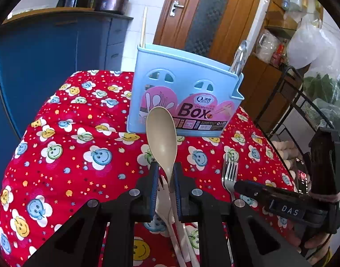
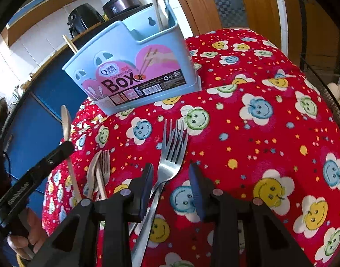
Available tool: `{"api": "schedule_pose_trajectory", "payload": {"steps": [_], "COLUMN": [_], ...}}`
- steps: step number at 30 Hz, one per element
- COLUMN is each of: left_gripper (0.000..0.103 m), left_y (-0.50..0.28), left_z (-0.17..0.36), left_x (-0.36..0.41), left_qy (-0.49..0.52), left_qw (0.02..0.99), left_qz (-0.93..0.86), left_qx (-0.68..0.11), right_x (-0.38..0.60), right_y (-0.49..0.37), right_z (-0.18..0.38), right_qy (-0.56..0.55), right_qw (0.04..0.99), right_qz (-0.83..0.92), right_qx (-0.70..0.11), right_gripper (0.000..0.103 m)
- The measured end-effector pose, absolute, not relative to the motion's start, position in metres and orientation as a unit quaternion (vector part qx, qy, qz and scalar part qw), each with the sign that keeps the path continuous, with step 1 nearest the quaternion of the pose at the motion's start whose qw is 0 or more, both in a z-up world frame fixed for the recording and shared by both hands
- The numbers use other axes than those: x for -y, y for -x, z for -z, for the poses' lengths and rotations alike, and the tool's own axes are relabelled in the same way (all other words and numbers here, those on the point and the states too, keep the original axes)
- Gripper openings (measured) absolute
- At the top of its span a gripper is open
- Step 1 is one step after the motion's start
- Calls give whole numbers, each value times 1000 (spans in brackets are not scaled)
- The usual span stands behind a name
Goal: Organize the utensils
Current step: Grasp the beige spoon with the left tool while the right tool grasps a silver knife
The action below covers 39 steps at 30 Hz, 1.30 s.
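Left tool (image 1: pixel 166 176) clamped on beige spoon (image 1: pixel 162 131) neck, right tool (image 2: pixel 172 185) part-open astride steel fork (image 2: pixel 170 155), unpinched: lift clear, drop bowl-up into far blue box (image 1: pixel 183 98).

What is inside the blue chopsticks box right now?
Sticking out of the blue chopsticks box: metal utensil handles at one end and a wooden chopstick at the other. The walls hide anything lower inside.
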<state>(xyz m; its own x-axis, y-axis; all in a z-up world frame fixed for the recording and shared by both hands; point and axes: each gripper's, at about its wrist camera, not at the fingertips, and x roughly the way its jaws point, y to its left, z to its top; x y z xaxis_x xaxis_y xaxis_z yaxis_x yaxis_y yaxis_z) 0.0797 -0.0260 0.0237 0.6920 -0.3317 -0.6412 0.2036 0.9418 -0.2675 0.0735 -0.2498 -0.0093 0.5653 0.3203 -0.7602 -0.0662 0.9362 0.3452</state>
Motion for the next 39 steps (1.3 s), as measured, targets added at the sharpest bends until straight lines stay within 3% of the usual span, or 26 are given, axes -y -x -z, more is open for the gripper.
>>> {"api": "schedule_pose_trajectory", "payload": {"steps": [6,7,8,9,15,39], "left_gripper": [13,13,13,13,13,12], "left_y": [-78,-78,-78,-78,-78,-61], "left_z": [-22,-22,-21,-21,-20,-50], "left_x": [20,19,19,19,18,10], "left_qy": [99,101,101,101,104,108], "left_qw": [914,914,914,914,914,931], "left_qz": [150,151,151,152,155,163], "left_qx": [-363,-363,-362,-362,-361,-307], "right_x": [250,250,249,249,255,250], "right_y": [-86,-86,-86,-85,-76,-25], "right_z": [10,10,10,9,1,-103], "right_qy": [-130,-125,-120,-119,-125,-83], "right_qw": [883,886,889,890,902,967], "right_qz": [-103,-98,-92,-92,-94,-96], "right_qx": [-438,-435,-433,-430,-403,-223], "right_gripper": [35,32,19,15,5,3]}}
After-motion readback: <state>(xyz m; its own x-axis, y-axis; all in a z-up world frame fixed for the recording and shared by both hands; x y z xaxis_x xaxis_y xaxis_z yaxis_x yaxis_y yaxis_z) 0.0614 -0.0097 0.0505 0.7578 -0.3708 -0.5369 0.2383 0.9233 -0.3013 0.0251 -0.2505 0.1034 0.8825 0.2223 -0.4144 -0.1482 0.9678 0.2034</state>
